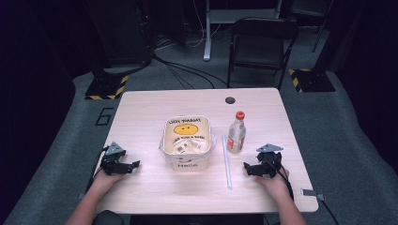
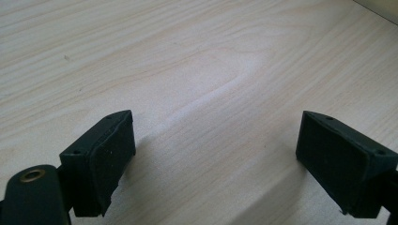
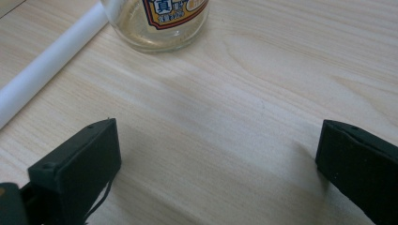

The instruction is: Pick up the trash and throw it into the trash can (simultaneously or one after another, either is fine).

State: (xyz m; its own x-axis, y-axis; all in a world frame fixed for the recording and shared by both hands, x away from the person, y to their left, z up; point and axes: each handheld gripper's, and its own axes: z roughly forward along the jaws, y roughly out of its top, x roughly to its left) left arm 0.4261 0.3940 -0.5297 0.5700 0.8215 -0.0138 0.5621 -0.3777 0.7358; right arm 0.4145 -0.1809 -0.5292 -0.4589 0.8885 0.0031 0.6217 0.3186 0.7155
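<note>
I've got both grippers resting on the pale wood table (image 1: 141,112), one at each near corner. My left gripper (image 1: 123,165) sits left of the white bin (image 1: 186,140), jaws spread wide over bare wood, holding nothing. My right gripper (image 1: 256,168) is just as wide open and empty. Ahead of it stands the clear bottle (image 1: 236,133) with the red cap, upright, and the white straw (image 1: 227,161) lies flat between bin and bottle. Bin's in the middle, smiley face showing.
</note>
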